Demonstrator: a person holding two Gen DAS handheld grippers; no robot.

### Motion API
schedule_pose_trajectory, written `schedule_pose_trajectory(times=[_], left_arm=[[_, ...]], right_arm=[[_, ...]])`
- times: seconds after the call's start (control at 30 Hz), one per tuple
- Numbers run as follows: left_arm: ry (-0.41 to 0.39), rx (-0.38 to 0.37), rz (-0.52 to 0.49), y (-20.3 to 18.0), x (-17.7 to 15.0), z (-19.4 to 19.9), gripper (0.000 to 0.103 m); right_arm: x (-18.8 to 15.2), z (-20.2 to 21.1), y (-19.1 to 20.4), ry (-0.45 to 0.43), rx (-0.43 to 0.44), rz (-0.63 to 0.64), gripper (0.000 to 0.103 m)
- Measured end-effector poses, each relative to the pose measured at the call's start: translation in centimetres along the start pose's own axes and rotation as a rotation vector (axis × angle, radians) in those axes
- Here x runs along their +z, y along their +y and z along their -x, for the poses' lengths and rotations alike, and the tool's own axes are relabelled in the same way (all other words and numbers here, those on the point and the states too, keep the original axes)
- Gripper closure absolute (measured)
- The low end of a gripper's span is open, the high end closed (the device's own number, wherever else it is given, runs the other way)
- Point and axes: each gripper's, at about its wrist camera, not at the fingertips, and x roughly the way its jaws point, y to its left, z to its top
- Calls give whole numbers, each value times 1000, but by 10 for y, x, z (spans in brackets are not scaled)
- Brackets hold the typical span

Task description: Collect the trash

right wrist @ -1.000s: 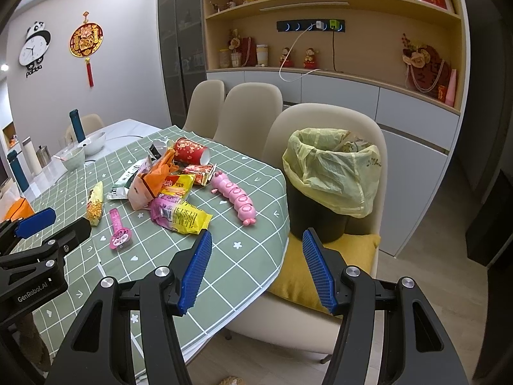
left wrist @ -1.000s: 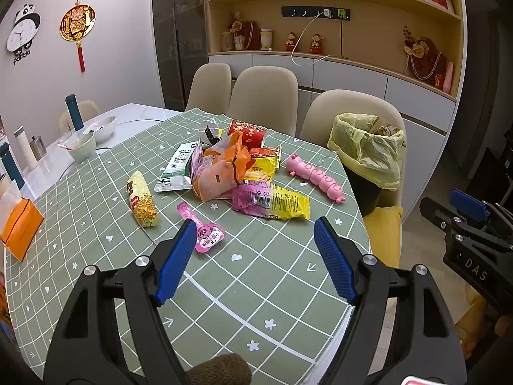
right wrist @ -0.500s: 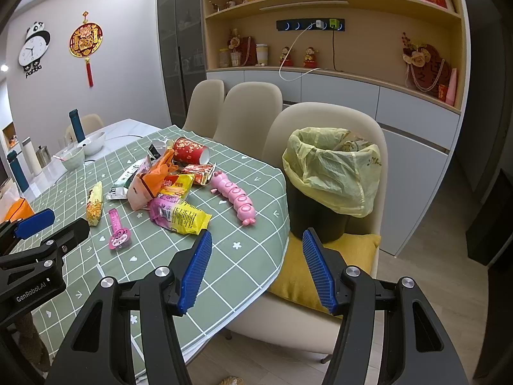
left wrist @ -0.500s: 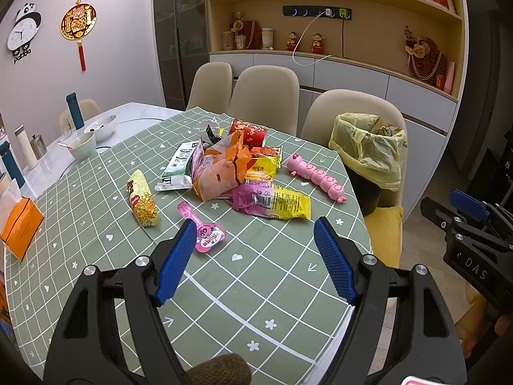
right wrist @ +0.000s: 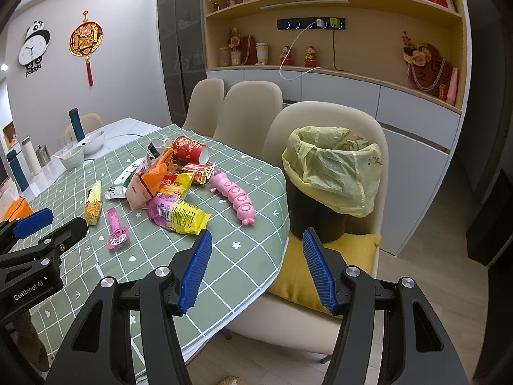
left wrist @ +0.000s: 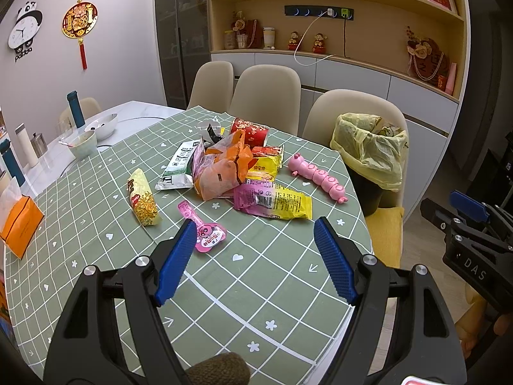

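Note:
A heap of snack wrappers lies mid-table: an orange bag [left wrist: 221, 170], a pink-yellow packet [left wrist: 272, 200], a yellow noodle pack [left wrist: 142, 197], a pink jelly pouch [left wrist: 205, 232], a red paper cup [left wrist: 250, 130]. A black bin with a yellow liner [left wrist: 368, 150] stands on a chair seat at the table's right. My left gripper [left wrist: 255, 247] hangs open over the near tablecloth, just short of the jelly pouch. My right gripper [right wrist: 256, 260] is open and empty at the table's right edge, before the bin [right wrist: 330, 173].
A pink caterpillar toy [left wrist: 315, 176] lies beside the wrappers. An orange tissue pack [left wrist: 21, 224], bowls [left wrist: 83, 142] and bottles [left wrist: 11, 166] stand at the far left. Beige chairs [left wrist: 266, 96] line the far side. A yellow cushion [right wrist: 323, 266] sits under the bin.
Both grippers have drifted very slightly toward the table; both stay open and nothing on the table has moved.

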Motion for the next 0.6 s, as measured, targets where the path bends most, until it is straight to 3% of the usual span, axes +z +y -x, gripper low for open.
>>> schedule_pose_trajectory(times=[0.6], left_arm=[[47,2,44,13,1,-19,31]], right_arm=[[2,-20,-1,34,16,8,47]])
